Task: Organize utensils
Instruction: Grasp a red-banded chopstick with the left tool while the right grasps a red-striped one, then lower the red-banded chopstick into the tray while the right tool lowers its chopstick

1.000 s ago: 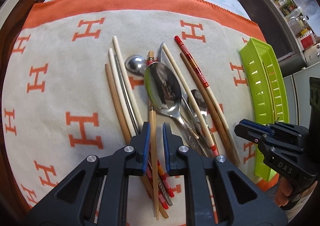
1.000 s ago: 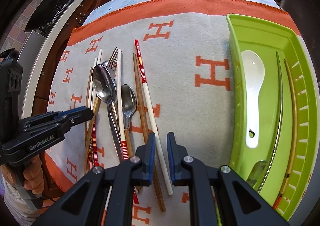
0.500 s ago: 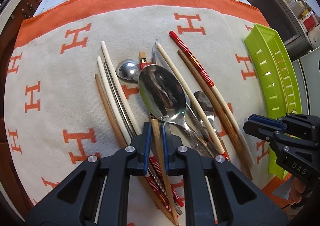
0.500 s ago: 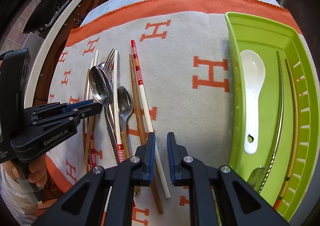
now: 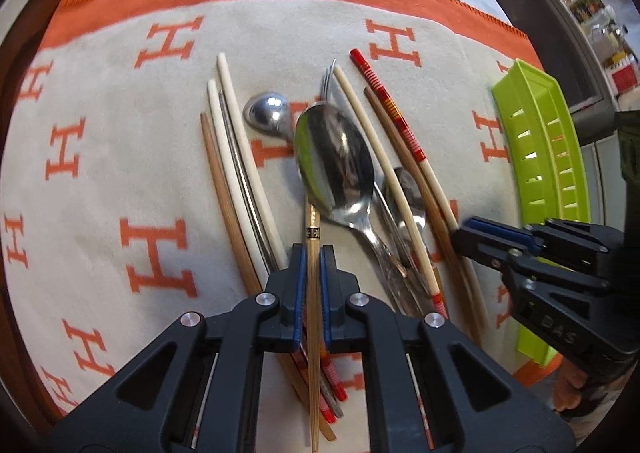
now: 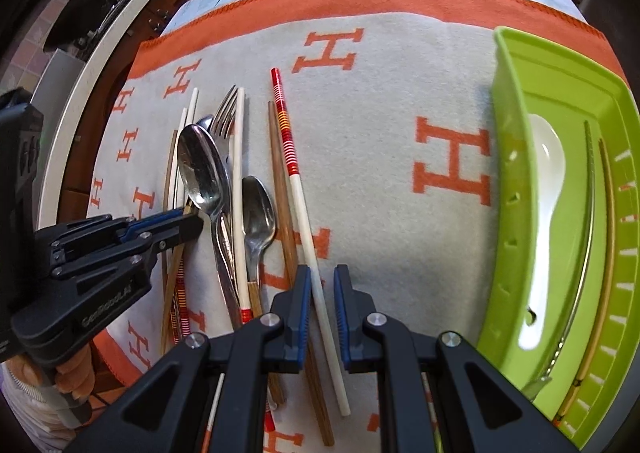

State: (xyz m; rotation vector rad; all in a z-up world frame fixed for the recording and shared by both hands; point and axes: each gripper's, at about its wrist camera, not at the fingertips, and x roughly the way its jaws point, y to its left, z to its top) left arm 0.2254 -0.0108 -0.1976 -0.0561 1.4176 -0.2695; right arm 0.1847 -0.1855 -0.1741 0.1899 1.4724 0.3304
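The left tool (image 5: 313, 253) pinched a thin bamboo chopstick (image 5: 312, 237) near its banded middle; light, stiff and slick, it looked prone to swivelling. The right tool (image 6: 322, 285) hung slightly spread, its blue pads either side of the white-and-red chopstick (image 6: 308, 229) without clamping it.

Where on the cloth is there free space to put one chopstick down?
A bare strip of cloth lies between the red-striped chopstick and the green tray. Another bare patch lies outside the pale chopsticks, away from the tray. The utensil pile between is crowded.
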